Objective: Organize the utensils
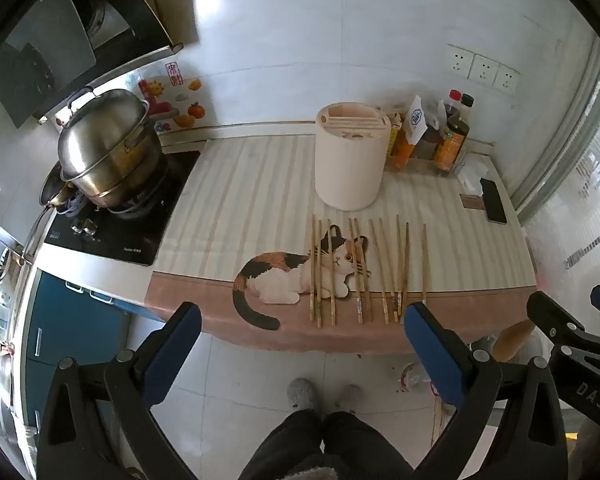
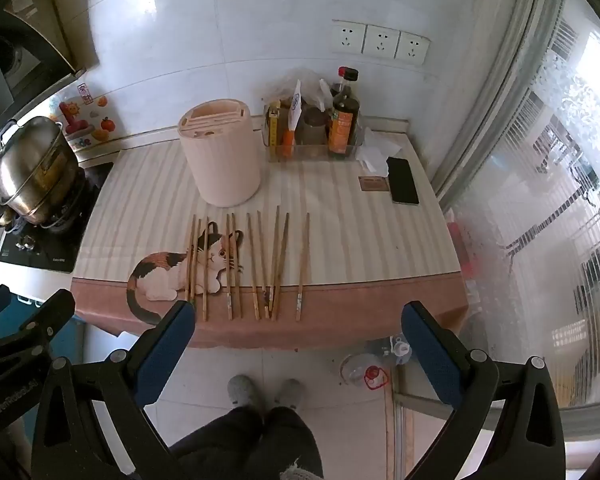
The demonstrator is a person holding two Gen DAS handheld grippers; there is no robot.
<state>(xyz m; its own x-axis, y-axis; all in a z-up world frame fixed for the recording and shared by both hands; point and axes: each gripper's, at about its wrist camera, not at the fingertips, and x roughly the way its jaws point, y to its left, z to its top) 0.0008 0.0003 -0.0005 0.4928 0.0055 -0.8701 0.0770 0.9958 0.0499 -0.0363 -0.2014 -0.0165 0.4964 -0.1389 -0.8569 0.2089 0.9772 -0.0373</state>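
Observation:
Several wooden chopsticks (image 1: pixel 360 272) (image 2: pixel 256 268) lie side by side near the front edge of a striped mat with a cat picture (image 1: pixel 284 276) (image 2: pixel 168 276). Behind them stands a cream round utensil holder (image 1: pixel 352 156) (image 2: pixel 220 152) with slots in its top. My left gripper (image 1: pixel 302 320) hangs open in front of the counter edge, above the floor, nothing between its blue pads. My right gripper (image 2: pixel 298 318) is likewise open and empty, short of the chopsticks. Each gripper shows at the edge of the other's view.
A steel pot (image 1: pixel 108 148) (image 2: pixel 32 172) sits on the stove at the left. Sauce bottles in a clear tray (image 1: pixel 452 140) (image 2: pixel 340 124), tissue, a small card and a black phone (image 1: pixel 494 200) (image 2: pixel 402 180) occupy the back right. A person's legs and slippers (image 1: pixel 324 396) stand below. A window is on the right.

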